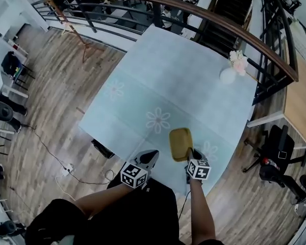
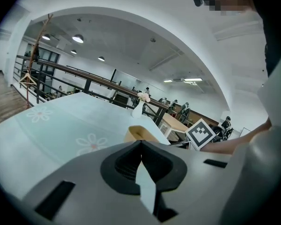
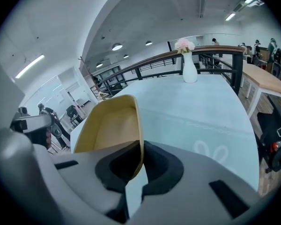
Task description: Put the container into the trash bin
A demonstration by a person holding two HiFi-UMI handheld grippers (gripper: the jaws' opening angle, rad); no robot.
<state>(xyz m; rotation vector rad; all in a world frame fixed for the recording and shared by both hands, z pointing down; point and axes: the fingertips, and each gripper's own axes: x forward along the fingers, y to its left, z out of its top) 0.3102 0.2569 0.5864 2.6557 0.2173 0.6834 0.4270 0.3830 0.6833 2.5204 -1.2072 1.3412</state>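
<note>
The container point(image 3: 107, 125) is pinched by its side wall in the right gripper point(image 3: 138, 150), whose jaws are clamped on that thin tan rim. So the shell is carried tilted on edge, its hollow turned leftward, over the near edge of the table point(image 1: 168, 80). Whether its lower edge touches the table cannot be told. A rim pinch is judged the sensible hold here: the body looks too broad to be spanned, while the wall is thin enough to be bitten. The left gripper point(image 2: 140, 143) is seen with its jaws pressed together on nothing, parked near the container at the table's near edge. It seems to be held out of the way, one gripper being enough for so light a thing. A vase point(image 1: 227, 75) of pink flowers is set well apart at the far corner, clear of the work. No trash bin is shown in any view, so the carry is judged to be at its start, with the bin to be sought off the table. As for writing, none can be read. The container is plain, and no brand or label is made out on it. The table is printed only with pale flowers, and the cubes on the grippers are marked with black-and-white squares, not letters.
</note>
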